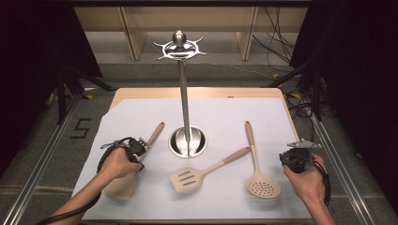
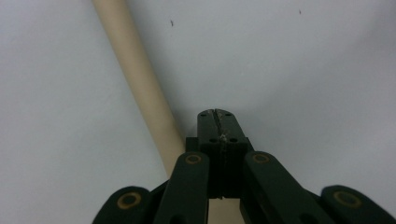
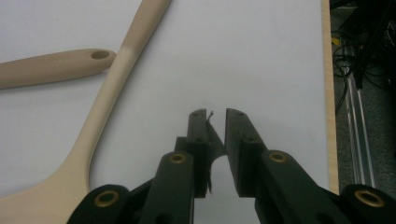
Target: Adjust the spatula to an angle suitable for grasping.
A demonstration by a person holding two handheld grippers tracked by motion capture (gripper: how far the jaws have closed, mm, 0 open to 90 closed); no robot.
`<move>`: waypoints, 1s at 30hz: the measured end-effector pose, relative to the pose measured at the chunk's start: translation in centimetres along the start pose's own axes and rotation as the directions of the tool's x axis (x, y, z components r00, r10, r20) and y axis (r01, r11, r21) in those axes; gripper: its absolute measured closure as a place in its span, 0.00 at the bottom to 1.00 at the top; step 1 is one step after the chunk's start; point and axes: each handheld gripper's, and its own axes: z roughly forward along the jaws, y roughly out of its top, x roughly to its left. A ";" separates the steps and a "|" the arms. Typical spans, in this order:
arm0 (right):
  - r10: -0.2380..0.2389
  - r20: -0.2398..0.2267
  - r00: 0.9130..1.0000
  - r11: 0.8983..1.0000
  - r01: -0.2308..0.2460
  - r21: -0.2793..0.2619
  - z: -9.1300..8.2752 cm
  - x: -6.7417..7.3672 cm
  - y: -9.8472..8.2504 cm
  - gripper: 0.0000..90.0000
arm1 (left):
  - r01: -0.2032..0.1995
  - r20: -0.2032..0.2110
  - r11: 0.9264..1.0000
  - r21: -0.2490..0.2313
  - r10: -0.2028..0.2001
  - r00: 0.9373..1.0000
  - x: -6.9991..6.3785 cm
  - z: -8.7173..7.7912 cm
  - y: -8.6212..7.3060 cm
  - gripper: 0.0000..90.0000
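A beige spatula lies at the left of the white paper, its wooden handle (image 1: 155, 133) pointing toward the stand. My left gripper (image 1: 140, 147) hovers over that handle with its jaws shut together. In the left gripper view the handle (image 2: 140, 79) runs past the left side of the closed jaws of the left gripper (image 2: 215, 113) and under them, not between them. My right gripper (image 1: 294, 157) is near the right edge of the paper. Its jaws stand a little apart with nothing between them, as the right gripper view (image 3: 215, 114) shows. The skimmer's handle (image 3: 107, 98) lies to its left.
A steel utensil stand (image 1: 187, 140) rises mid-table, with hooks (image 1: 179, 48) at its top. A slotted turner (image 1: 190, 179) and a perforated skimmer (image 1: 263, 186) lie on the white paper (image 1: 225, 112). The table's wooden edge (image 3: 329, 93) and cables are to the right.
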 end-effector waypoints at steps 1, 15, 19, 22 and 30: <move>0.012 0.018 1.000 1.000 -0.012 -0.022 0.2 0.1 -0.1 0.88 | -0.002 0.005 1.000 -0.004 0.002 1.000 0.0 -0.2 0.0 0.99; 0.001 0.005 1.000 1.000 -0.001 0.001 0.5 -0.4 -0.3 0.79 | 0.060 -0.028 0.996 -0.069 -0.062 0.998 2.1 -2.2 0.7 0.64; -0.022 -0.005 1.000 1.000 0.022 0.018 0.6 -0.2 -0.3 0.79 | 0.086 -0.036 0.996 -0.016 -0.087 0.996 2.8 -1.3 1.4 0.55; -0.013 0.002 1.000 0.999 0.013 0.037 0.5 0.0 -0.3 0.79 | 0.138 -0.023 0.990 0.007 -0.138 0.990 3.0 -0.5 1.8 0.52; -0.017 -0.008 1.000 0.998 0.018 0.063 0.6 0.3 -0.3 0.85 | 0.140 -0.010 0.986 0.095 -0.139 0.990 3.3 0.9 2.9 0.62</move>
